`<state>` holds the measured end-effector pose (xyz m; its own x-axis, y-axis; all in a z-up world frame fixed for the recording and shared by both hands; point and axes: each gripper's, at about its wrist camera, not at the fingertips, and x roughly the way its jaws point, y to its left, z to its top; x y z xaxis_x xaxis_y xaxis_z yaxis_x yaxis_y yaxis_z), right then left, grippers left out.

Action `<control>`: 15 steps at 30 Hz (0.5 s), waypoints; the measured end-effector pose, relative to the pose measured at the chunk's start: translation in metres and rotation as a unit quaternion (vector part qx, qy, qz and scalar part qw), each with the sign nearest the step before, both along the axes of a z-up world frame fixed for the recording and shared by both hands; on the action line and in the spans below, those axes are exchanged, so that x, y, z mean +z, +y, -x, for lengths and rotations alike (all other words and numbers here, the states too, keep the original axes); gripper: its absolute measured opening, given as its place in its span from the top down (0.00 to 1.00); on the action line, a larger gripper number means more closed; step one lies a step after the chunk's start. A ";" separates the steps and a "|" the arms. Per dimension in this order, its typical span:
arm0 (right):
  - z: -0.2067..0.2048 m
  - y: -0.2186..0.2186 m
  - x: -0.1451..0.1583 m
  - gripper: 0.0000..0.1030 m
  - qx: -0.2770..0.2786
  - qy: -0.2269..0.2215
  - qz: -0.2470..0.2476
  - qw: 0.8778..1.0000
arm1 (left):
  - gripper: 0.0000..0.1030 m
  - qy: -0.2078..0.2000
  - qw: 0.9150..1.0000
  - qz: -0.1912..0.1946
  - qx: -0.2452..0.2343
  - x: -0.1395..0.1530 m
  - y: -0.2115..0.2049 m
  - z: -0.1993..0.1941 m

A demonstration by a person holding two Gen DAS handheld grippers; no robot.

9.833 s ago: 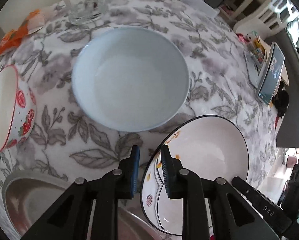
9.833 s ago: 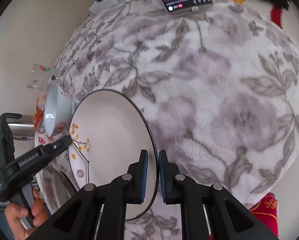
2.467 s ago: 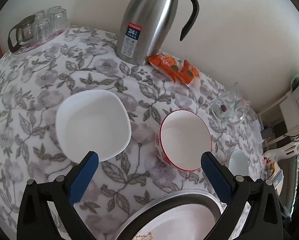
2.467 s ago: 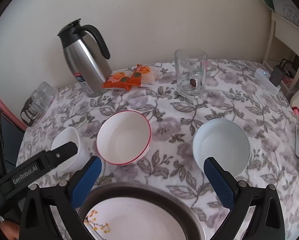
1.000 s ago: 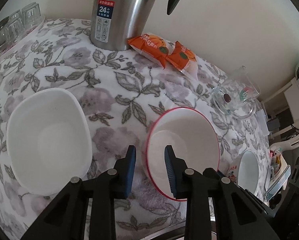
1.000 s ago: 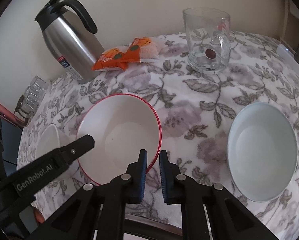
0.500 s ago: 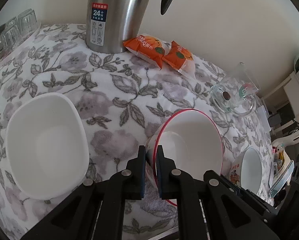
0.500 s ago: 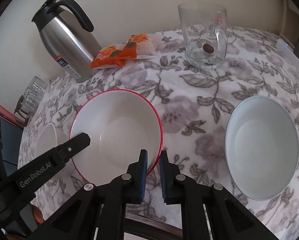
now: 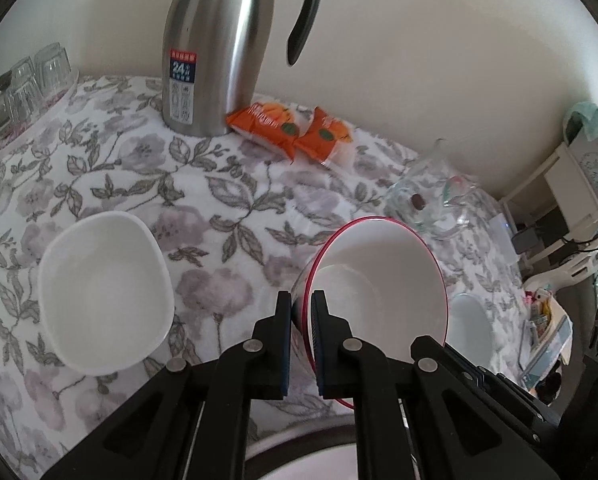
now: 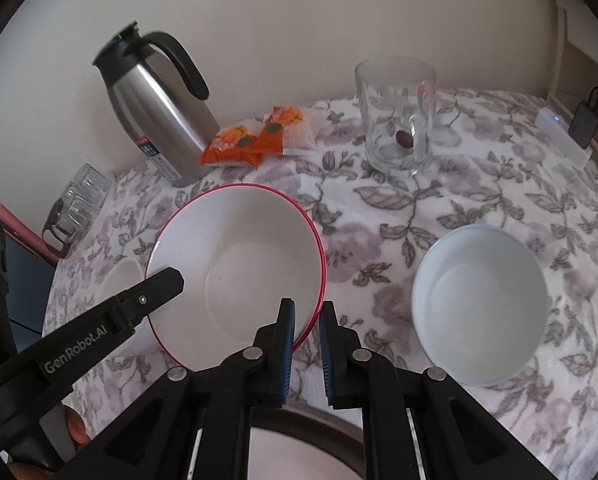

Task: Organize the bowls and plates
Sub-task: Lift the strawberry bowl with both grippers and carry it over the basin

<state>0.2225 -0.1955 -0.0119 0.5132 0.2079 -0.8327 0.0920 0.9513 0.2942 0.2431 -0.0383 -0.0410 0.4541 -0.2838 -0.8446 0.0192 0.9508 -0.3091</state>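
Note:
A red-rimmed white bowl [image 9: 383, 284] is held tilted above the floral tablecloth. My left gripper [image 9: 301, 300] is shut on its near rim. My right gripper [image 10: 307, 310] is shut on the rim at the other side of the same bowl [image 10: 239, 268]. A white squarish bowl [image 9: 103, 292] sits on the table at the left. A pale blue bowl [image 10: 479, 304] sits at the right, and shows small in the left wrist view [image 9: 469, 328]. The dark rim of a plate [image 10: 307, 424] lies under the grippers at the bottom.
A steel thermos jug [image 9: 215, 48] stands at the back by the wall, with orange snack packets [image 9: 291, 130] beside it. A glass mug [image 10: 397, 116] stands at the back right. Several glasses [image 9: 23, 84] stand at the far left. A white charger [image 10: 565, 140] lies at the right edge.
Both grippers closed on the red-rimmed bowl's rim from opposite sides. The bowl has since lifted off the cloth and tilted; both cameras have risen a little.

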 end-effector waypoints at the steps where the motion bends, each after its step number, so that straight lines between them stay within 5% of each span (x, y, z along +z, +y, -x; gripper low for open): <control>1: 0.003 -0.001 0.004 0.87 -0.001 -0.003 0.001 1.000 | 0.91 -0.003 1.000 0.000 -0.001 0.004 -0.001 0.002; 15: 0.065 0.006 0.078 0.87 0.004 -0.060 0.004 0.998 | 0.91 -0.053 0.998 0.030 0.004 0.075 0.013 0.061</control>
<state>0.1573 -0.1892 0.0660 0.6073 0.2067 -0.7671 0.0487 0.9541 0.2956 0.1820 -0.0251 0.0335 0.5428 -0.3275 -0.7734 0.0463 0.9311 -0.3618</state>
